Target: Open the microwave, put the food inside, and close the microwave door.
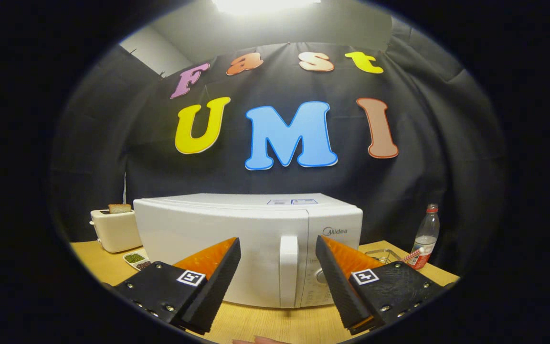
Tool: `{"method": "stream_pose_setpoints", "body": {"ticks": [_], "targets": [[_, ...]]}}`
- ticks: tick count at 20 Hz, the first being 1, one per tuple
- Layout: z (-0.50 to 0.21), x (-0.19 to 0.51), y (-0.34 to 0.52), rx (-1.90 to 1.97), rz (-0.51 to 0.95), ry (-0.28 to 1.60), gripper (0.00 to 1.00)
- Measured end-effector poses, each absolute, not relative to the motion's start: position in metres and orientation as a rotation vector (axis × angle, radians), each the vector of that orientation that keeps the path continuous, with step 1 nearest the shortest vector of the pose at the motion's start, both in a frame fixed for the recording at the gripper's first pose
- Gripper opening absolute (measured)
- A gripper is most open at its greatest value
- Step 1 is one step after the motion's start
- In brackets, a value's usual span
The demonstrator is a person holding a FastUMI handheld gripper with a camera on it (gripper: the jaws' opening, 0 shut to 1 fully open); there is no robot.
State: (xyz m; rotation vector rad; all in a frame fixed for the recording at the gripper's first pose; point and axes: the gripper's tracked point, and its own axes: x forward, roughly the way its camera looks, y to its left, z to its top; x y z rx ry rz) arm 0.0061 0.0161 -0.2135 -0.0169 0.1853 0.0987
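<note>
A white microwave (217,239) stands on the wooden table (275,325), its door shut. Its vertical white handle (289,270) runs down the door's right side, next to the control panel (325,282). My gripper (278,243) is open, with its two fingers spread wide. The handle lies just ahead, between the two fingertips, and neither finger touches it. Nothing is held. I cannot make out the food for the microwave.
A cream toaster (115,229) with a bread slice (120,208) in it stands left of the microwave. A small divided dish (137,260) of green and dark bits lies before it. To the right are a clear glass dish (384,255) and a plastic bottle (426,236).
</note>
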Motion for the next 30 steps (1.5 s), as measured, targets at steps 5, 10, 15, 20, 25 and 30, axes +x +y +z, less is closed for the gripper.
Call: {"method": "stream_pose_setpoints", "body": {"ticks": [5,10,15,20,25,30], "targets": [[-0.245,0.014,0.016,-0.008,0.107,0.256,0.96],[-0.272,0.018,0.011,-0.033,0.073,0.307,0.82],[-0.291,0.020,0.011,0.028,0.079,0.375,0.36],[-0.288,0.020,0.007,-0.031,0.053,0.351,0.18],[-0.288,0.019,0.008,-0.006,0.082,0.376,0.10],[-0.287,0.020,0.011,-0.021,0.130,0.383,0.08]]}}
